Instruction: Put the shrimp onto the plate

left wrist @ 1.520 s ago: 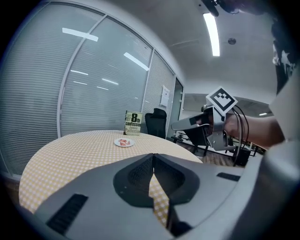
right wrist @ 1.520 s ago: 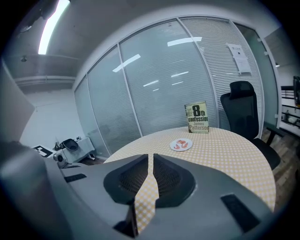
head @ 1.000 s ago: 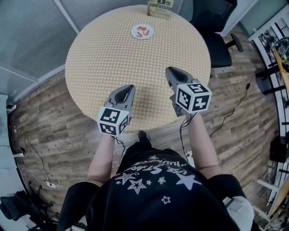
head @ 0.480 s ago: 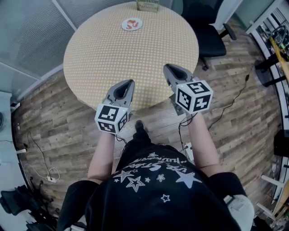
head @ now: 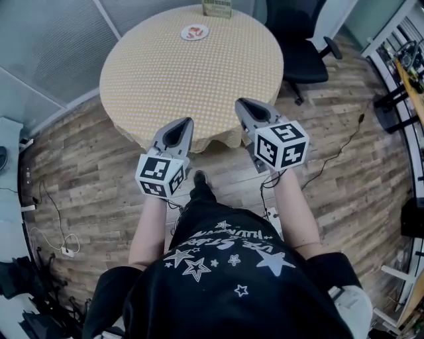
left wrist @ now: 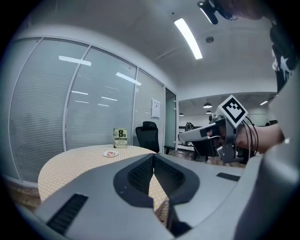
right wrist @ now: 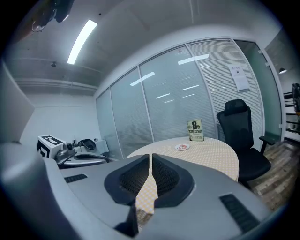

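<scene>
Two hand-held grippers, seen from above, point toward a round, yellow-dotted table [head: 165,79]. Left gripper [head: 188,122]: jaws closed to a thin slit with nothing between them (its own view shows only tabletop past the tips). Right gripper [head: 240,103]: jaws likewise drawn together, empty. Both tips lie over the table's near edge, and the gripper bodies are over the wood floor [head: 79,172]. Shrimp [head: 195,30]: small red-orange pieces lying on a white plate [head: 185,34] at the table's far side, well apart from both grippers. Card [head: 216,7]: upright, just behind the plate, at the far edge. Chair [head: 301,56]: black, beside the table on the right. In both gripper views the plate lies just in front of the card, and the chair stands to the card's right.
</scene>
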Demonstrator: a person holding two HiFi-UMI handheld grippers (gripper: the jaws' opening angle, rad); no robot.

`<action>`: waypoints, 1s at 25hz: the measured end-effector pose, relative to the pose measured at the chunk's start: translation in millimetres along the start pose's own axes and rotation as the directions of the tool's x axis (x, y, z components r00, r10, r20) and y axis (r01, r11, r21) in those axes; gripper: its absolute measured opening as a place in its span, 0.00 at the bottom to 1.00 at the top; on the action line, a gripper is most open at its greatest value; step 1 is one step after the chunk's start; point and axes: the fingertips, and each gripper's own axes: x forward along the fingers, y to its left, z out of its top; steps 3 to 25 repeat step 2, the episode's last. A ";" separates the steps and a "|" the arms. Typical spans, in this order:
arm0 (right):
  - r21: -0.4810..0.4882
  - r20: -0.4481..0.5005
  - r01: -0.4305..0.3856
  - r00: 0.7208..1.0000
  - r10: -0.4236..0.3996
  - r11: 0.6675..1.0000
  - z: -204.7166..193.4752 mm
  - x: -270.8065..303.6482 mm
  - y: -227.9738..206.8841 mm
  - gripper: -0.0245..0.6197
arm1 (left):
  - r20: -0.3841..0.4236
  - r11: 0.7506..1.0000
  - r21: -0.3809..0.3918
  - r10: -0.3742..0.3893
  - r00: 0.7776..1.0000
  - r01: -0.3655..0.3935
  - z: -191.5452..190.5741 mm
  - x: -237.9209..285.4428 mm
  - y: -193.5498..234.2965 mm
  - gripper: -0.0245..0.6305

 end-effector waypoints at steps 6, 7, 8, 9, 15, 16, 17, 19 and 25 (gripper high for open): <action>-0.008 0.002 -0.014 1.000 0.014 1.000 -1.9 -11.9 10.5 0.10 | 0.009 1.000 -0.004 0.012 1.000 -0.012 1.5 -11.9 -7.3 0.05; -0.008 0.002 -0.014 1.000 0.014 1.000 -1.9 -11.9 10.5 0.10 | 0.009 1.000 -0.004 0.012 1.000 -0.012 1.5 -11.9 -7.3 0.05; -0.008 0.002 -0.014 1.000 0.014 1.000 -1.9 -11.9 10.5 0.10 | 0.009 1.000 -0.004 0.012 1.000 -0.012 1.5 -11.9 -7.3 0.05; -0.008 0.002 -0.014 1.000 0.014 1.000 -1.9 -11.9 10.5 0.10 | 0.009 1.000 -0.004 0.012 1.000 -0.012 1.5 -11.9 -7.3 0.05; -0.008 0.002 -0.014 1.000 0.014 1.000 -1.9 -11.9 10.5 0.10 | 0.009 1.000 -0.004 0.012 1.000 -0.012 1.5 -11.9 -7.3 0.05; -0.008 0.002 -0.014 1.000 0.014 1.000 -1.9 -11.9 10.5 0.10 | 0.009 1.000 -0.004 0.012 1.000 -0.012 1.5 -11.9 -7.3 0.05; -0.008 0.002 -0.014 1.000 0.014 1.000 -1.9 -11.9 10.5 0.10 | 0.009 1.000 -0.004 0.012 1.000 -0.012 1.5 -11.9 -7.3 0.05; -0.008 0.002 -0.014 1.000 0.014 1.000 -1.9 -11.9 10.5 0.10 | 0.009 1.000 -0.004 0.012 1.000 -0.012 1.5 -11.9 -7.3 0.05; -0.008 0.002 -0.014 1.000 0.014 1.000 -1.9 -11.9 10.5 0.10 | 0.009 1.000 -0.004 0.012 1.000 -0.012 1.5 -11.9 -7.3 0.05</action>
